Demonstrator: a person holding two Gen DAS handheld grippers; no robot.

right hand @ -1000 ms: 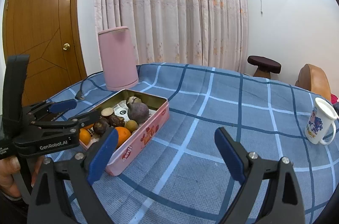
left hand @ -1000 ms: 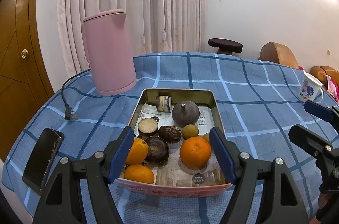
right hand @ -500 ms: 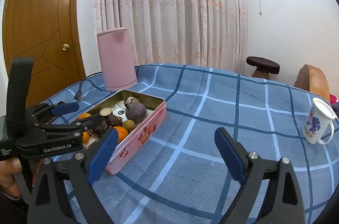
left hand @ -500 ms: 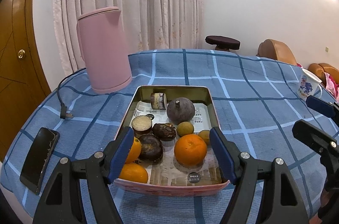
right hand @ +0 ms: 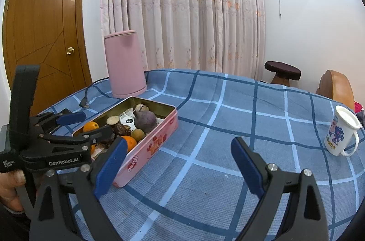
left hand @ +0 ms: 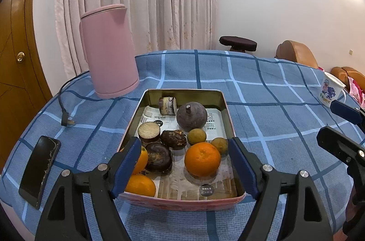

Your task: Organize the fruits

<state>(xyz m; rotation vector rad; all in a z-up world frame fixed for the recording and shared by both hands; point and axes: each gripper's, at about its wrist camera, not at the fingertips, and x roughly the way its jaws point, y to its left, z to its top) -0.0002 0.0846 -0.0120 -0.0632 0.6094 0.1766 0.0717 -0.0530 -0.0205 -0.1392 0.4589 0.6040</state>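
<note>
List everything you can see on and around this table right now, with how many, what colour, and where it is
tin: 1, pink outside, centre of table
oranges: 3, orange, near end of tin
large round fruit: 1, dull purple, far half of tin
small round fruits: 2, olive-brown, beside the nearest orange
dark shrivelled pieces: 2, brown-black, middle of tin
cut pieces: 2, pale faces, left and far end of tin
kettle: 1, pink, behind tin
plug: 1, black, left of tin
phone: 1, black, table's left edge
mug: 1, white with print, right side
tablecloth: 1, blue check
stool: 1, dark, behind table
left gripper: open, over tin
right gripper: open, over cloth
</note>
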